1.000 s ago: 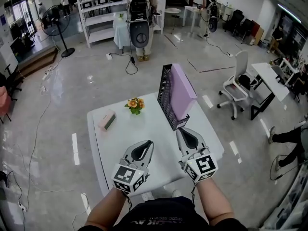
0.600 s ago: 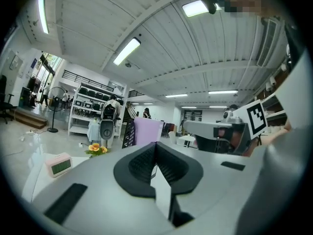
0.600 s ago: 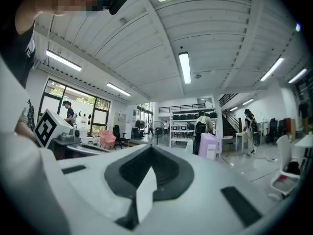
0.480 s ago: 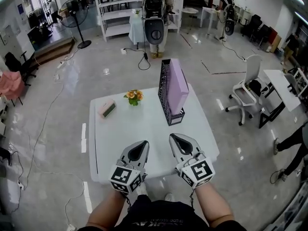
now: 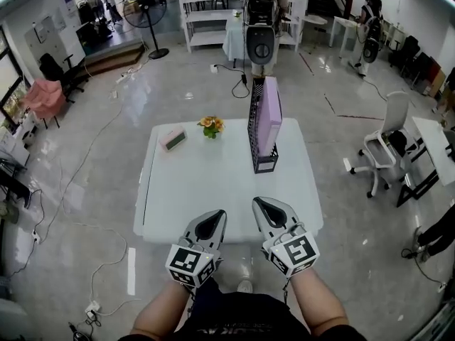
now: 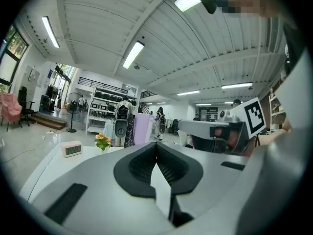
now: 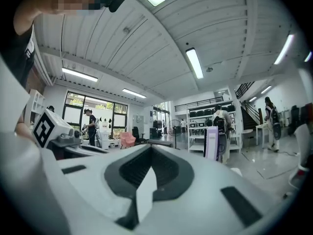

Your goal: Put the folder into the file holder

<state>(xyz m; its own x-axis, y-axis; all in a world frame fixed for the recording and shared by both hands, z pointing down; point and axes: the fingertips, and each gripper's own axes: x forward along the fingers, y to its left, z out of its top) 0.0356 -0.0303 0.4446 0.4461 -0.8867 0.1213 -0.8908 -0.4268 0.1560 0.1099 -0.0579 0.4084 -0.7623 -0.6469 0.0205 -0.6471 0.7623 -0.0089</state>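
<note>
A black mesh file holder (image 5: 257, 135) stands upright at the far right of the white table (image 5: 185, 190). The purple folder (image 5: 270, 116) stands inside it. Both grippers hover side by side over the table's near edge, well short of the holder. My left gripper (image 5: 218, 217) is shut and empty, and so is my right gripper (image 5: 259, 204). In the left gripper view the closed jaws (image 6: 156, 144) point towards the folder (image 6: 141, 129) and holder (image 6: 129, 135). In the right gripper view the shut jaws (image 7: 151, 149) are empty, with the folder (image 7: 212, 144) far off.
A small pink clock (image 5: 173, 140) and a pot of flowers (image 5: 211, 126) sit at the table's far left. Beyond the table stands a person with a backpack (image 5: 260, 20). An office chair (image 5: 389, 145) is on the right, a fan (image 5: 141, 14) and shelves at the back, cables on the floor.
Both grippers have drawn back from the file holder to the table's near edge. The folder stays in the holder. The head view has swung, so the table now sits centred.
</note>
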